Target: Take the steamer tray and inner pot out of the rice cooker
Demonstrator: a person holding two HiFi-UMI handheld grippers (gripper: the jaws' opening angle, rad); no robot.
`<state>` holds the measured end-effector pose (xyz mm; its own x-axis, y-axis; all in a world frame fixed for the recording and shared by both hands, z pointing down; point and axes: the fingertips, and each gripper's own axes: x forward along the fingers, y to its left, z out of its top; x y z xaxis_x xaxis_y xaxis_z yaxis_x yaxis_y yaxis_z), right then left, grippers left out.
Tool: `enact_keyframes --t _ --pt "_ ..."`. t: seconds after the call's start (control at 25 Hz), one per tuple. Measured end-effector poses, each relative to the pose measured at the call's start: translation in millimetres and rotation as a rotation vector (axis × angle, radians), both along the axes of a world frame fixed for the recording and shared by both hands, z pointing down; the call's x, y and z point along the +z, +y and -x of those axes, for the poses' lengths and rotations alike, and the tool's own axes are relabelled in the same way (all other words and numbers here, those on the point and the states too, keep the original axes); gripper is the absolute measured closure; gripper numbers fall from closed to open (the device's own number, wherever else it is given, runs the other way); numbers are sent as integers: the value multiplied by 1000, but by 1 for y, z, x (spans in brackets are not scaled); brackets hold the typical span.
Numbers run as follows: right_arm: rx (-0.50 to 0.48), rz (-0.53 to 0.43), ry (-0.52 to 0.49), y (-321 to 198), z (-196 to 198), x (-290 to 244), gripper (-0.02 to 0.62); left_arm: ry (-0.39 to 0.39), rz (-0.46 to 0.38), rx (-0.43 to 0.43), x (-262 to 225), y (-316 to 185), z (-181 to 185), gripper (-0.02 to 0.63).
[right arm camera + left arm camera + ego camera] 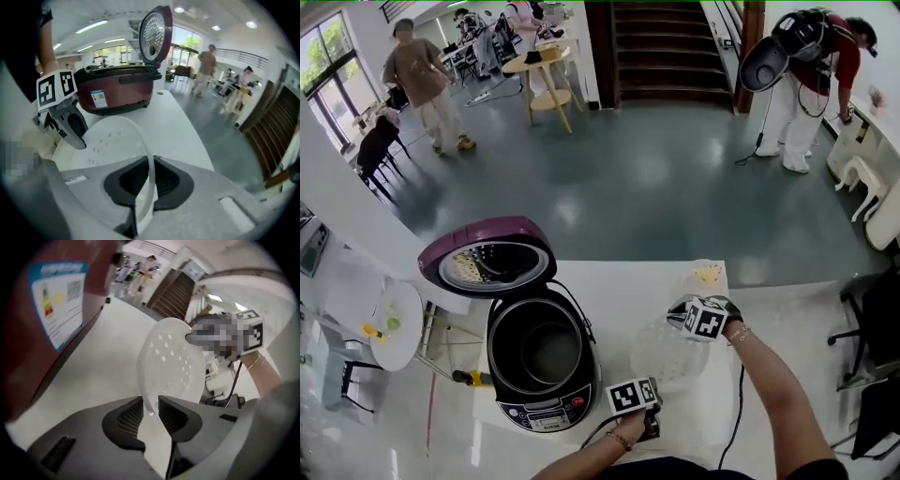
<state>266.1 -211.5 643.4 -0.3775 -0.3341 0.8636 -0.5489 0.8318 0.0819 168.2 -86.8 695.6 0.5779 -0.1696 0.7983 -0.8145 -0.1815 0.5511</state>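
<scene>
Tray (670,354) hangs just over the surface (619,286), lower centre-right, beside the cooker (542,412). Left gripper (151,405) and right gripper (151,165) have jaws clamped on opposite rims. Best to lower it level and release together; the pot (546,352) comes next.

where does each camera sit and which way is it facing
Left gripper view: rides the left tool, looks along its jaws clamped on the translucent white perforated steamer tray, maroon rice cooker at left; the person's right wrist shows.
Right gripper view: rides the right tool, jaws on the tray's rim, faces the cooker's side; the left tool shows.
Head view: on the person's head, steeply down at the white table; both forearms show.
Shared: all three see tray and cooker.
</scene>
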Motion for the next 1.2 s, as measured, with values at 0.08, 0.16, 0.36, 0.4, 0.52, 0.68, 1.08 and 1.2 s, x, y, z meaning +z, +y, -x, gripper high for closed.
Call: enact_keyframes --t 0.08,0.16,0.36,0.4,0.52,0.68,1.08,1.2 --pt "-128 58 0 -31 19 14 571 63 78 -162 3 -12 -1 505" --pt "-198 127 10 -57 26 32 569 94 87 -263 8 -26 -5 505" --pt "-260 210 12 -112 38 59 568 128 80 -417 16 -69 -6 505" --pt "-266 217 20 -121 39 62 568 130 68 -433 16 -77 -5 505" --pt "-294 236 39 -142 41 67 568 139 38 -465 14 -95 -6 505" --pt "-318 236 49 -164 45 77 566 161 18 -537 17 -117 -6 505" --pt "-292 217 -1 -174 54 78 550 189 -11 -549 13 -127 -5 492" --pt "-276 234 0 -165 55 81 409 223 -36 -506 3 -124 -12 476"
